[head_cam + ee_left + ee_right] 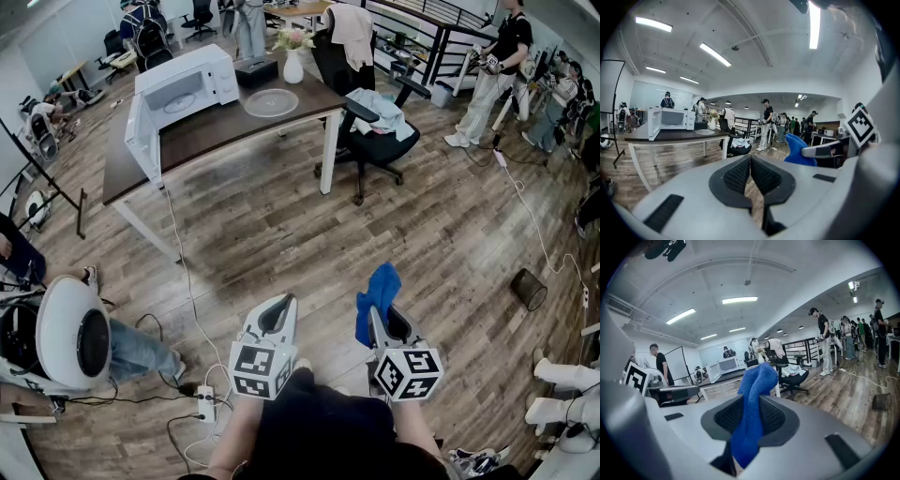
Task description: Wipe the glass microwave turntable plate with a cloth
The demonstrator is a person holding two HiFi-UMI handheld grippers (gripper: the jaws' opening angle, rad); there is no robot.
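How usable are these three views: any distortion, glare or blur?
Head view: strong fisheye bend, evenly lit, glass turntable plate small but sharp. Left gripper view: black round vignette, ceiling light strip blown out. Right gripper view: same vignette, blue cloth close to the lens and slightly soft.

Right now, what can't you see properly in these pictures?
- Glass plate: head view, too far and small to tell if it's dirty.
- Microwave, inside: head view, too small.
- Blue cloth, bottom end: right gripper view, hidden behind the right hand-held gripper.
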